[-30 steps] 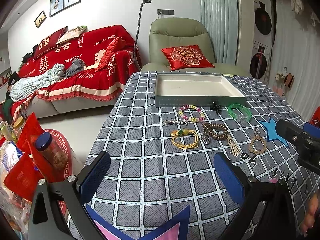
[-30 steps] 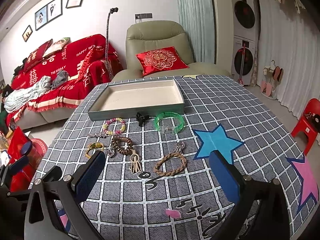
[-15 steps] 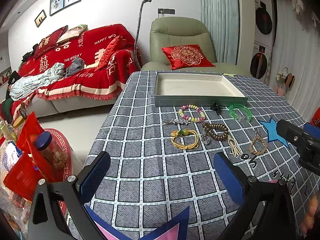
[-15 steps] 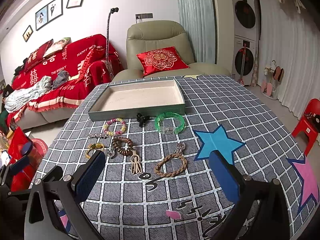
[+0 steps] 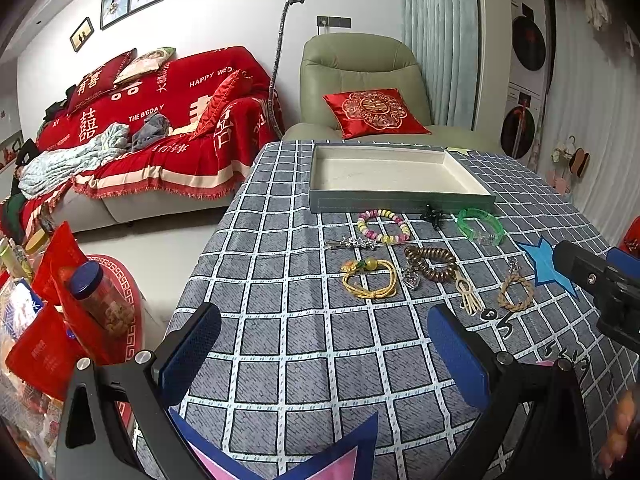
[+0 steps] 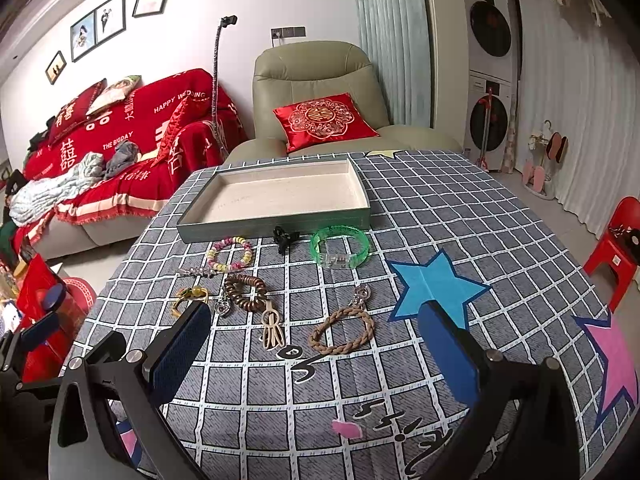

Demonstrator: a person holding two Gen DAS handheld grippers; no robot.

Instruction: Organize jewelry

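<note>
Both my grippers hang above the near edge of the checked tablecloth (image 6: pixel 460 208), each with its blue pads spread wide and nothing between them: the left gripper (image 5: pixel 324 350) and the right gripper (image 6: pixel 316 344).

I count one tray (image 6: pixel 280 224), shallow with a cream lining and nothing in it, at the far side of the table. In front of it lie seven pieces of jewelry, all on the cloth and outside the tray: a pastel bead bracelet (image 6: pixel 231 254), a black hair clip (image 6: pixel 285 237) just against the tray's front wall, a green bangle (image 6: pixel 340 246), a silver star hairpin (image 5: pixel 354 243), a yellow cord bracelet (image 5: pixel 370 280), a brown wooden bead bracelet (image 6: pixel 246 294) with a pale tassel and a small heart charm, and a braided rope bracelet (image 6: pixel 342 332) with a metal clasp.

From the right wrist view my left-hand pad covers half of the yellow cord bracelet. The small pink scrap (image 6: pixel 347 428) near the front of the cloth I cannot identify. In the left wrist view the body of the right gripper cuts in at the right edge, over the blue star patch (image 5: pixel 542 262).

Beyond the table stand a green armchair (image 6: pixel 316 80) with one red cushion (image 6: pixel 324 120) and a sofa under a red throw (image 5: pixel 168 120); a red plastic chair (image 6: pixel 616 240) sits to the right.
</note>
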